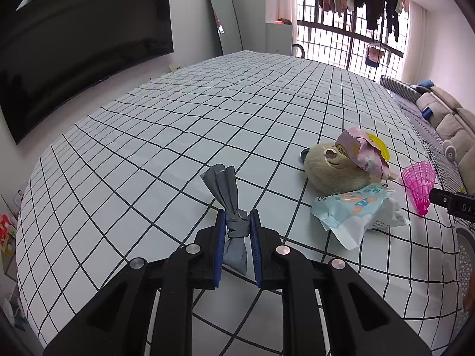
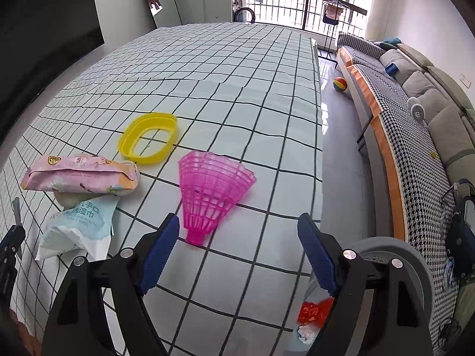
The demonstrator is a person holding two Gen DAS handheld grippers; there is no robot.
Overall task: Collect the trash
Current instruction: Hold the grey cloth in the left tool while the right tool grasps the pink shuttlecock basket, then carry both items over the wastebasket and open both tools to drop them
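My left gripper [image 1: 237, 222] is shut on a knotted grey bag [image 1: 230, 204] and holds it just over the checked tablecloth [image 1: 148, 136]. To its right lie a pale blue wipes pack [image 1: 356, 213], a pink wrapper [image 1: 368, 154] on a plush bear head [image 1: 329, 169], and a pink plastic shuttlecock [image 1: 420, 185]. My right gripper [image 2: 237, 228] is open and empty, just in front of the pink shuttlecock [image 2: 212, 190]. The pink wrapper [image 2: 80, 175], the blue wipes pack [image 2: 80, 225] and a yellow plastic ring [image 2: 148, 142] lie to its left.
A grey bin [image 2: 394, 255] with red and white trash inside [image 2: 311, 314] stands by the table's right edge, under my right gripper. A sofa [image 2: 415, 112] runs along the right wall. A large dark TV [image 1: 74, 44] hangs at the left.
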